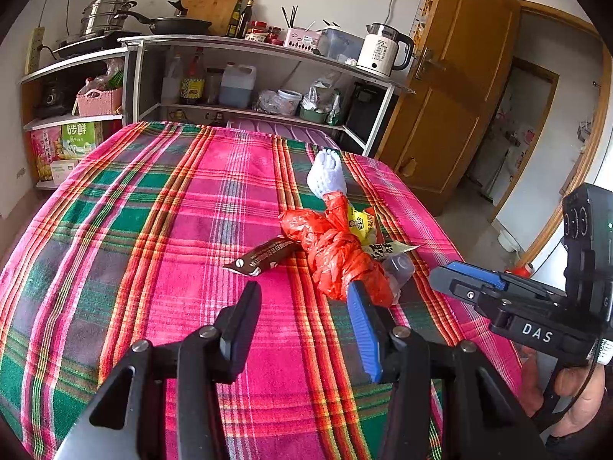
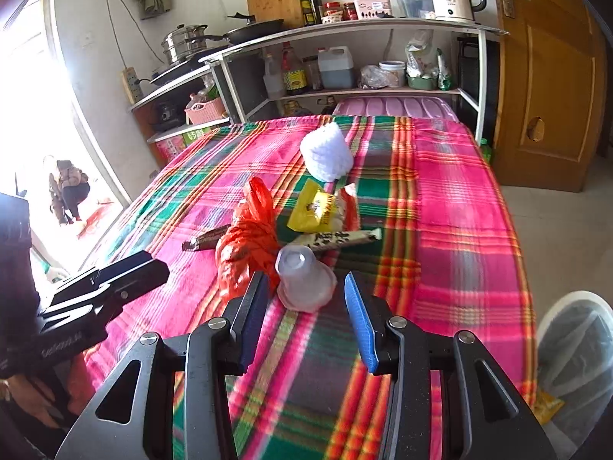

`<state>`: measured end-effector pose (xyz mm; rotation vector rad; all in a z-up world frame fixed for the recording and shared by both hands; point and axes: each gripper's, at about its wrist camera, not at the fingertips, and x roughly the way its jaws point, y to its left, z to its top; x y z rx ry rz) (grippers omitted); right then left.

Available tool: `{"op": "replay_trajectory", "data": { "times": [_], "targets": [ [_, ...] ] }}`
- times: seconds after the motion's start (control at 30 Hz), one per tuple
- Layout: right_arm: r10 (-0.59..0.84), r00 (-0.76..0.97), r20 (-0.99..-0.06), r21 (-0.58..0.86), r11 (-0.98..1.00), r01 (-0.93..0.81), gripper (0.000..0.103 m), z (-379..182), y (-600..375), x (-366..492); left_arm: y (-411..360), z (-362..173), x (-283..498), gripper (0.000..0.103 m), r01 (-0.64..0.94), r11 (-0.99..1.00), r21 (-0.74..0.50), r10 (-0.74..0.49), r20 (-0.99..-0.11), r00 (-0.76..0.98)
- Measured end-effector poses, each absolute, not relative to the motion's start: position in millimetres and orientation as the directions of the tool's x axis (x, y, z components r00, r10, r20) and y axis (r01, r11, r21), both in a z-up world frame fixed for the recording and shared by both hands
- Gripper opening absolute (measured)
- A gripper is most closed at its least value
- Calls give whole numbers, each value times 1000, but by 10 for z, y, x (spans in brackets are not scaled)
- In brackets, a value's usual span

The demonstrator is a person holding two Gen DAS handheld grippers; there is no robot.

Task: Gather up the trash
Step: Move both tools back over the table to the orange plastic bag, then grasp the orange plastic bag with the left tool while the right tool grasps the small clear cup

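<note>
We hold both grippers over a plaid tabletop [image 2: 459, 230], fingers released. The right gripper [image 2: 302, 295] brackets a toppled clear cup [image 2: 302, 280] without touching; the left gripper [image 1: 302, 299] nears an orange bag [image 1: 333, 253] and wrappers [image 2: 318, 211].

white walls, wooden door [image 1: 456, 88], cluttered kitchen shelves [image 1: 245, 76], bright doorway [image 2: 34, 122], plaid-covered table [image 1: 153, 211]
</note>
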<state>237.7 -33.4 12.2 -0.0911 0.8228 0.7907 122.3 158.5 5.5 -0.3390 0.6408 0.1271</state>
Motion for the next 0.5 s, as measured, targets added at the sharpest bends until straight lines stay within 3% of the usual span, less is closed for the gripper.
{"op": "replay_trajectory", "data": {
  "times": [0.23, 0.33, 0.5],
  "targets": [
    [565, 395, -725, 229, 737, -636, 43, -86, -65, 2535, 1686, 17, 1291, 49, -229, 928, -293, 3, -609, 793],
    [569, 406, -715, 225, 737, -637, 31, -77, -57, 2534, 1684, 18, 1347, 50, -219, 927, -306, -12, -605, 796],
    [577, 418, -702, 224, 736, -639, 29, -28, -127, 2519, 1635, 33, 1487, 50, -196, 926, -324, -41, -601, 799]
  ]
}}
